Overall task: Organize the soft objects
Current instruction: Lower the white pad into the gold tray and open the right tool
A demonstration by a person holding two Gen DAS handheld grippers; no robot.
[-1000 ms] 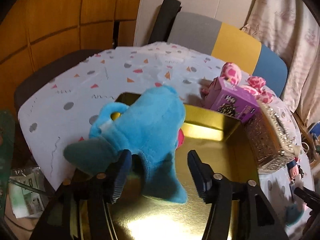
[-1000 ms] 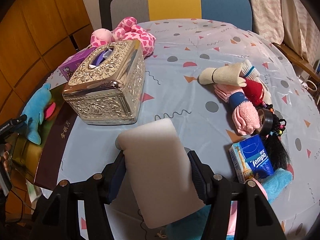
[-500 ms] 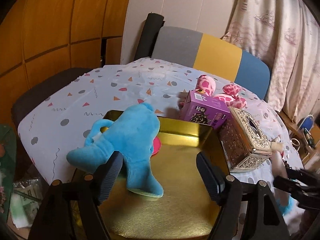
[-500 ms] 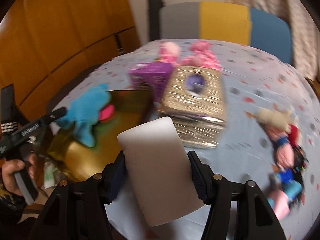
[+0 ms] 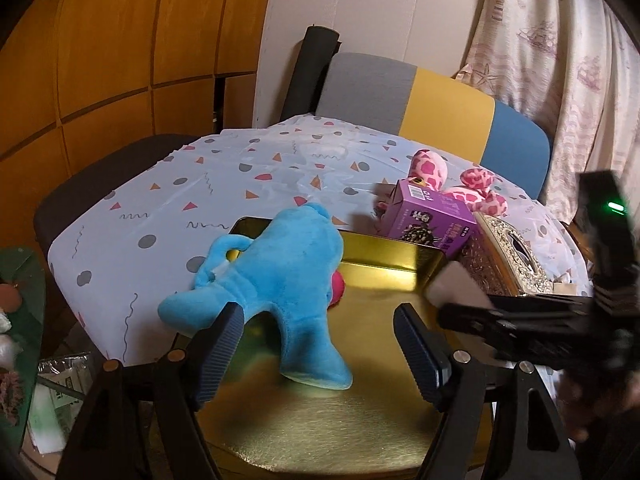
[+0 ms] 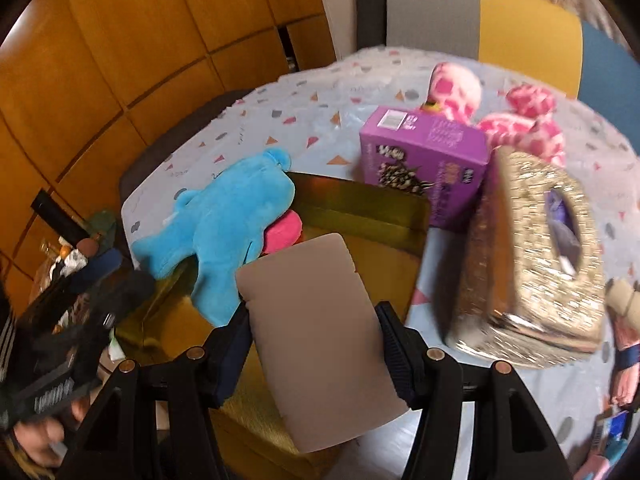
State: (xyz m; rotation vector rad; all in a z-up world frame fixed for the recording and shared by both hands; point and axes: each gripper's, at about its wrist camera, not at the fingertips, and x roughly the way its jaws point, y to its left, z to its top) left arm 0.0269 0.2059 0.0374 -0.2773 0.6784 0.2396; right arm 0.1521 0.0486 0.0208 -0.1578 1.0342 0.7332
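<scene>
Right tongs [image 6: 314, 330] pinch a pale pad [image 6: 316, 340], long axis pointing forward along the fingers, held above the gold tray [image 6: 360, 216]'s near right part, so the drop spot lies just ahead and below. Left tongs [image 5: 320, 344] spread, holding nothing, at the tray's near edge by the blue plush [image 5: 288, 276], which lies partly over the left rim. View is blurred; pad height probably low.

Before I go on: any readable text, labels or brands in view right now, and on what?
None can be read for certain.
Purple box: white print and a barcode label, too small and blurred.
Black body of the left gripper: white lettering, blurred.
Blue packet at the table's edge: cut off, unreadable.
</scene>
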